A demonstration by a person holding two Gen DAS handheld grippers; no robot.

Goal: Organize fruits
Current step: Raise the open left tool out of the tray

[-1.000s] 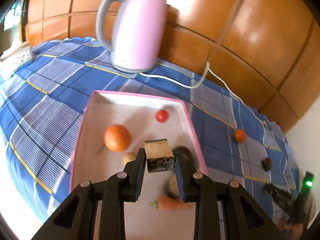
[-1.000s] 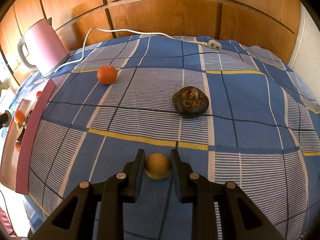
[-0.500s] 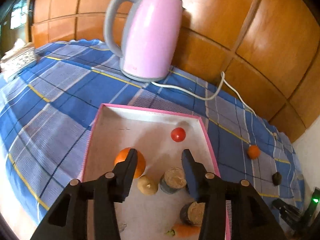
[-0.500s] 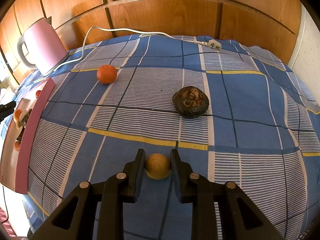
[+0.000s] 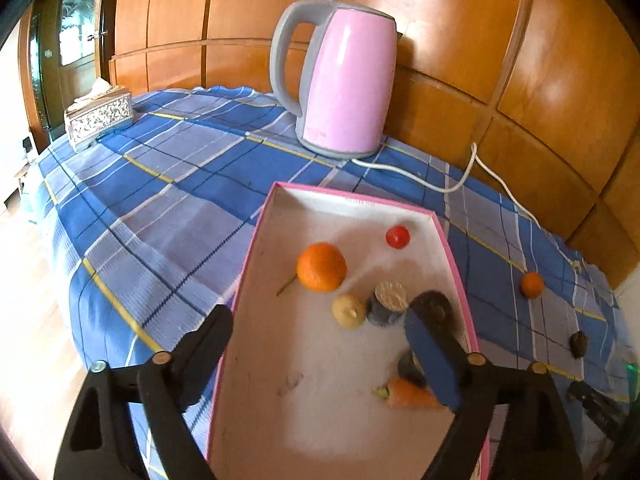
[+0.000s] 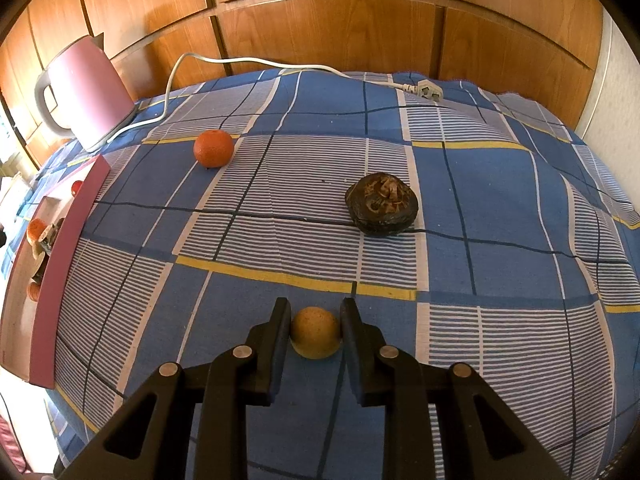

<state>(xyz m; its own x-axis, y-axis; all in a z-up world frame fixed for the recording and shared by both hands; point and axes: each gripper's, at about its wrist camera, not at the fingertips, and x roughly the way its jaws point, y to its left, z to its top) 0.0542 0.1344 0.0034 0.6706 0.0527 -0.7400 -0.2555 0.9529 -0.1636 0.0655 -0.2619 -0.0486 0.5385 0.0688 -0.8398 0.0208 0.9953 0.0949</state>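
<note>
Small yellow-tan fruit [image 6: 315, 332], maybe a longan, sits on the blue plaid worktop [image 6: 500, 184], clamped between the right tool [image 6: 314, 334] pads. Lift straight up, carry left to the pink-rimmed tray [image 5: 256, 240], drop on bare floor clear of the orange [image 5: 321, 267] and carrot [image 5: 408, 395]. Left tool [image 5: 320, 344] over the tray, jaws opening, nothing between them; pull it aside first

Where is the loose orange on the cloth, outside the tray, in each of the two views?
Left wrist view: loose orange at right, beyond the pink tray.
Right wrist view: loose orange at upper left, near the kettle's base.
Shared landmark: pink kettle.
</note>
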